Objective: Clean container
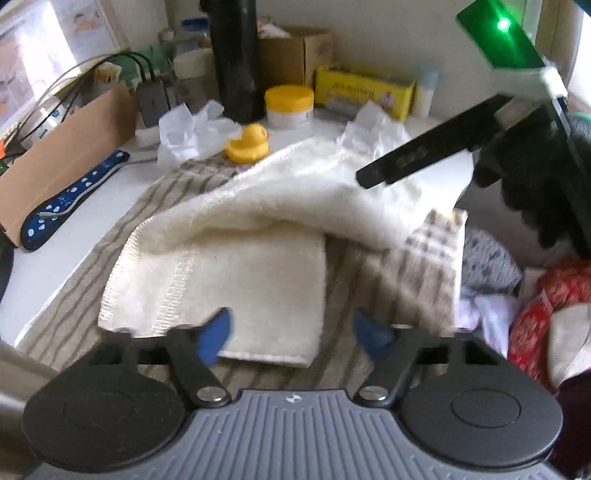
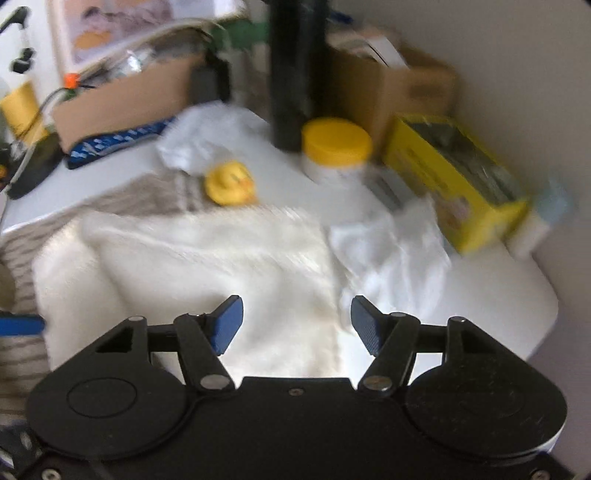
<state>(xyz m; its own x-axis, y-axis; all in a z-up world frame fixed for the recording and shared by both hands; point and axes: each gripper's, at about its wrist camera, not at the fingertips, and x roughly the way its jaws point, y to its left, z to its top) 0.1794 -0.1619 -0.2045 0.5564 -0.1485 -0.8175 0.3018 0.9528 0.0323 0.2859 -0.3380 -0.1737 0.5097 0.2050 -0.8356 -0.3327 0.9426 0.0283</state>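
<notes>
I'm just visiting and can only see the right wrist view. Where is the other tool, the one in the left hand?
Observer: The left gripper is at the near edge of the folded white terry towel, with its blue fingers apart and holding nothing.
Operator: Is there anything past the table's right side?
Observer: Yes, a heap of fabrics lies beside it, including a red patterned cloth.
Operator: Who is holding my tool?
Observer: A black-gloved hand holds the right gripper, and a green light glows on top of it.
</notes>
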